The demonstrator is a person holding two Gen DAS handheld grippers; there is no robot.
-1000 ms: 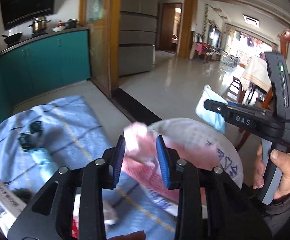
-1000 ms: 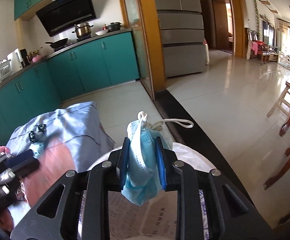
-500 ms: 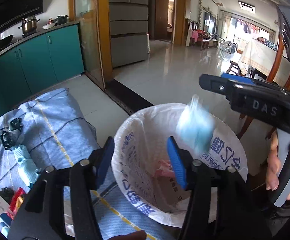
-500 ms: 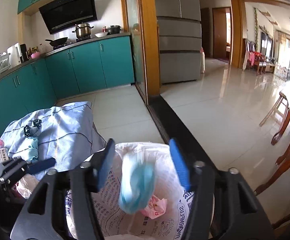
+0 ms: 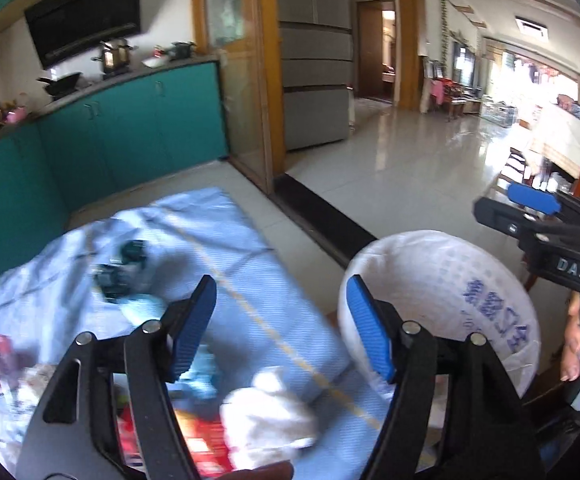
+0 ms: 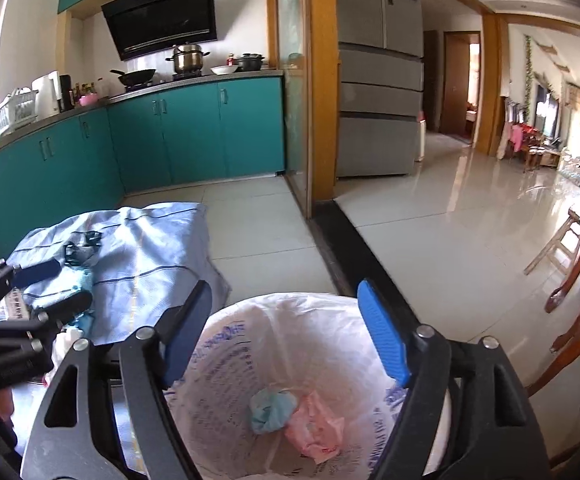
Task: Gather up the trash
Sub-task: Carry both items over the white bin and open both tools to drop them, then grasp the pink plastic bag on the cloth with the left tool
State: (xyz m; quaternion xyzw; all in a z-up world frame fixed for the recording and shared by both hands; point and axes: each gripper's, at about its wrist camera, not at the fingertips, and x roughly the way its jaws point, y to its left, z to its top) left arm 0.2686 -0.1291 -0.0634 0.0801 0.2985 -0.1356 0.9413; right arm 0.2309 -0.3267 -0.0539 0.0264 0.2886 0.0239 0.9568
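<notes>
Both the left gripper (image 5: 280, 328) and right gripper (image 6: 286, 330) are spread empty; remaining trash, a soft, light white wad (image 5: 268, 416), lies beside the bin bag (image 5: 442, 276), pinch its bulk

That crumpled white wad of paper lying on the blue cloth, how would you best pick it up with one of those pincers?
Judging by its pose, grip the crumpled white paper wad across its raised, bunched middle, coming straight down from above with the open left gripper. It lies loose on the blue checked cloth, lumpy with no handle, and red packaging crowds its left side, so a side approach looks awkward.
</notes>
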